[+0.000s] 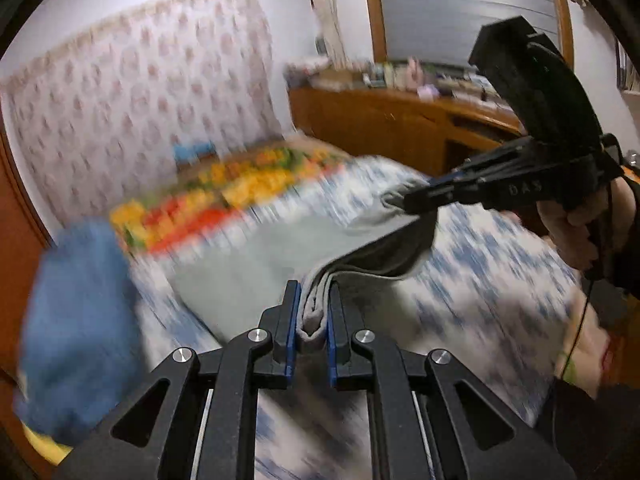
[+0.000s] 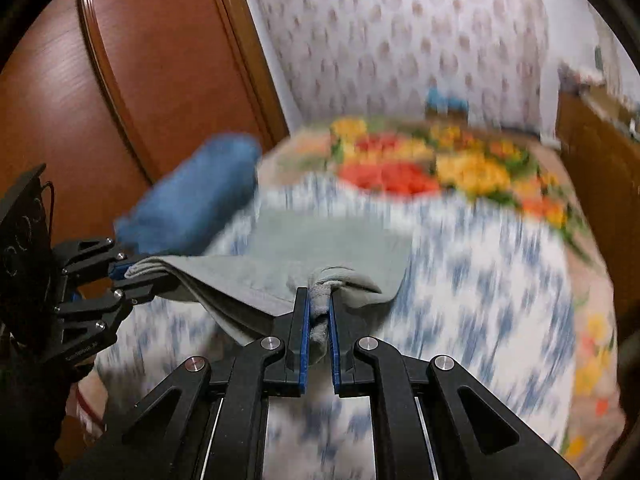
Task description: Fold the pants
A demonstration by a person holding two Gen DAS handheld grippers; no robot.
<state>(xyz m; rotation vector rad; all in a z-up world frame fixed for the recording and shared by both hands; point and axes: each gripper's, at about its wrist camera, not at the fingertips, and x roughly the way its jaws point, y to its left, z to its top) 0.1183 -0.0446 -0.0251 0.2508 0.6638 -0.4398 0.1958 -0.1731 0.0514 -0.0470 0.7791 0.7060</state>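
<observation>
Grey pants (image 1: 256, 264) lie partly spread on a blue-and-white patterned bed cover (image 1: 480, 256), with one edge lifted in layers. My left gripper (image 1: 314, 312) is shut on a bunched corner of that edge. At the right of the left wrist view, my right gripper (image 1: 404, 200) pinches the other corner, a hand gripping its handle. In the right wrist view the pants (image 2: 320, 240) stretch from my right gripper (image 2: 319, 312), shut on folded grey cloth, over to my left gripper (image 2: 128, 270) at the left edge. The background is motion-blurred.
A rolled blue towel or cushion (image 1: 80, 336) lies at the bed's left side beside a wooden door (image 2: 120, 80). A bright floral blanket (image 1: 224, 188) covers the far bed. A wooden dresser (image 1: 392, 124) with clutter stands at the back right.
</observation>
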